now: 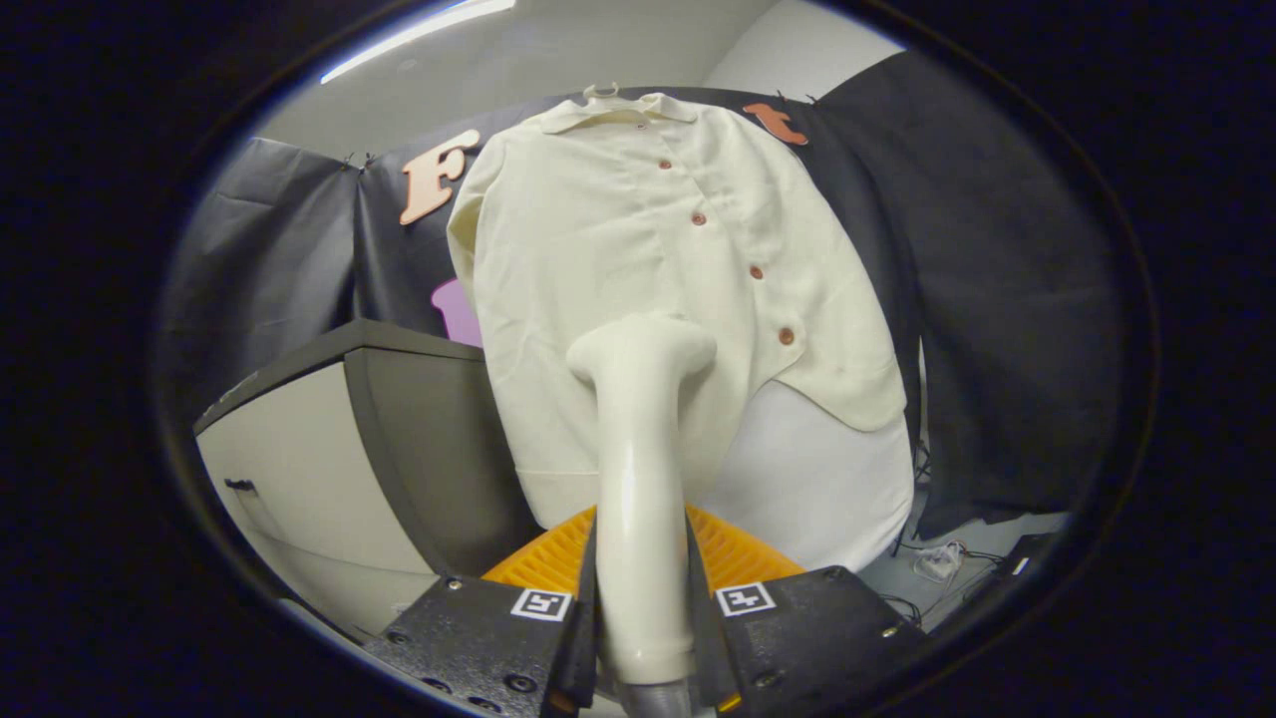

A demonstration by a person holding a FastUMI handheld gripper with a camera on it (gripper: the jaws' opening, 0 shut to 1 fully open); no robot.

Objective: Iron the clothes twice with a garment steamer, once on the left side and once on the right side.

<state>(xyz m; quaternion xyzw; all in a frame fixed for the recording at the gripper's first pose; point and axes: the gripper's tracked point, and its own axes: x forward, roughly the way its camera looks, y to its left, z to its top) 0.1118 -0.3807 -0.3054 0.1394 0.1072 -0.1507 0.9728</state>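
Clenched tongs (pixel 643 618) at bottom centre grip the cream plastic garment steamer (pixel 638 479), its head seemingly touching the cream buttoned shirt (pixel 638 229) at mid-frame.

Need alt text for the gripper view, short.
The gripper is shut on a cream garment steamer, its head against the lower front of a cream buttoned shirt hanging on the booth wall. An orange basket sits below.

The garment steamer (pixel 638 469) was smooth, glossy plastic, clamped between both fingers of the claw (pixel 643 618); the shirt (pixel 638 249) was matt woven cloth with glossy buttons; the basket (pixel 733 553) was ribbed plastic.
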